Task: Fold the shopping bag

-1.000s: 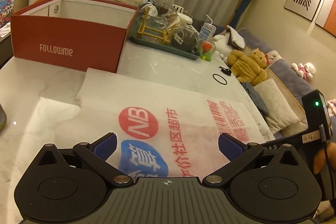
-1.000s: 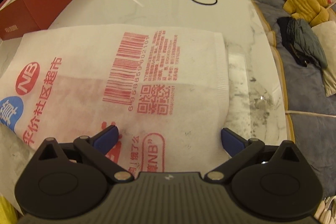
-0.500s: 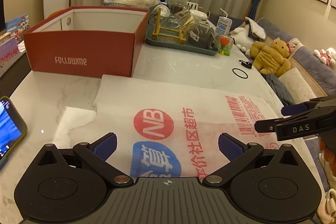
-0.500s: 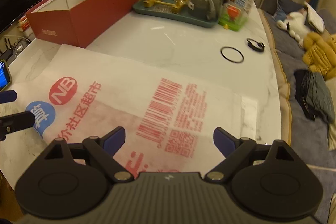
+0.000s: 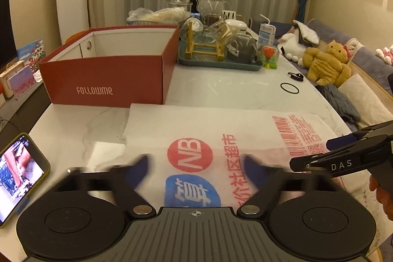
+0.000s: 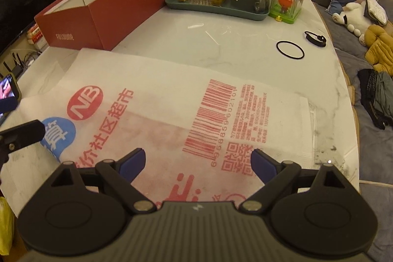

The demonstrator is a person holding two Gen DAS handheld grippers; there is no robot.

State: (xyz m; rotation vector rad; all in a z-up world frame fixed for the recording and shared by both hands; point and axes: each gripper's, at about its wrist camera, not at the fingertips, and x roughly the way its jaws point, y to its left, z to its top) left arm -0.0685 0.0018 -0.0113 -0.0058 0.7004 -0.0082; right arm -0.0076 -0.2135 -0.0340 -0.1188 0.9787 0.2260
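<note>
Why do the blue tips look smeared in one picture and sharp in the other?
Left wrist view: the left gripper shows motion blur because its jaws have just been closing, with nothing between them above the shopping bag. Right wrist view: the right gripper is crisp, jaws wide.

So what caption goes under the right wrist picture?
Open right gripper over a white shopping bag lying flat on the table.

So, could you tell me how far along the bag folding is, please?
Barely begun: the shopping bag lies flat on the table, print up. The left gripper has just been closing, nothing between its pads; the right gripper is open. All folds remain.
</note>
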